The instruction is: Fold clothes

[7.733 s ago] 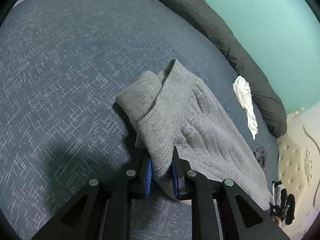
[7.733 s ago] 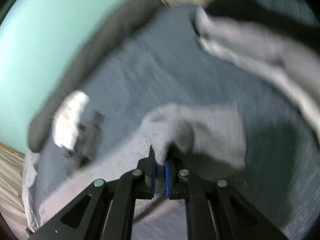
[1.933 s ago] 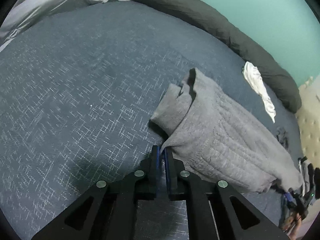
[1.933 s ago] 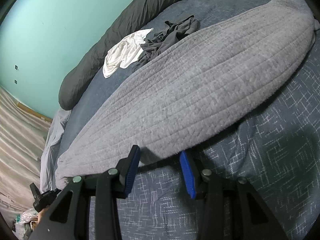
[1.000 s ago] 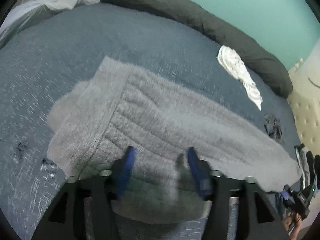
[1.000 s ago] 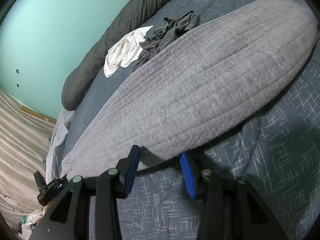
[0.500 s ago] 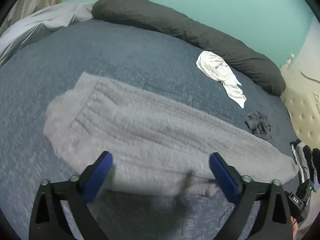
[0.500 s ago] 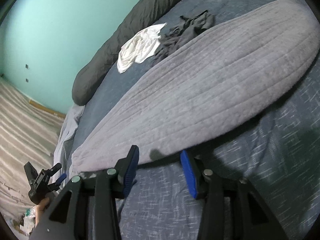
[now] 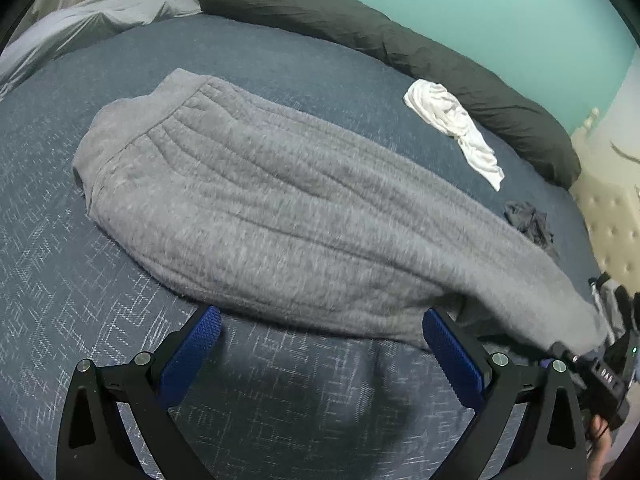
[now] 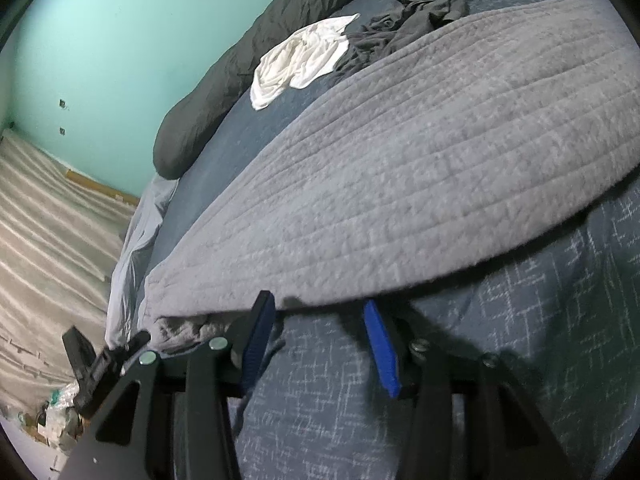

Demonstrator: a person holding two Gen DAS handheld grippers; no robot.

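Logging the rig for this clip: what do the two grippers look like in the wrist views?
Both look alike. The left gripper has black angular arms with triangular cut-outs, round silver screw heads and blue ribbed pads on the jaws. The right gripper has the same black frame, silver screws and blue pads. No cables or printed markings show on either frame, and no sleeve is in view.

Each gripper [image 9: 320, 344] is black — angular cut-out arms, silver screw heads, ribbed blue fingertip pads [image 10: 382, 350].

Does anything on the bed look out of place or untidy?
Yes. A white cloth and a dark garment lie crumpled beyond the flat grey sweatpants, near the long dark pillow.
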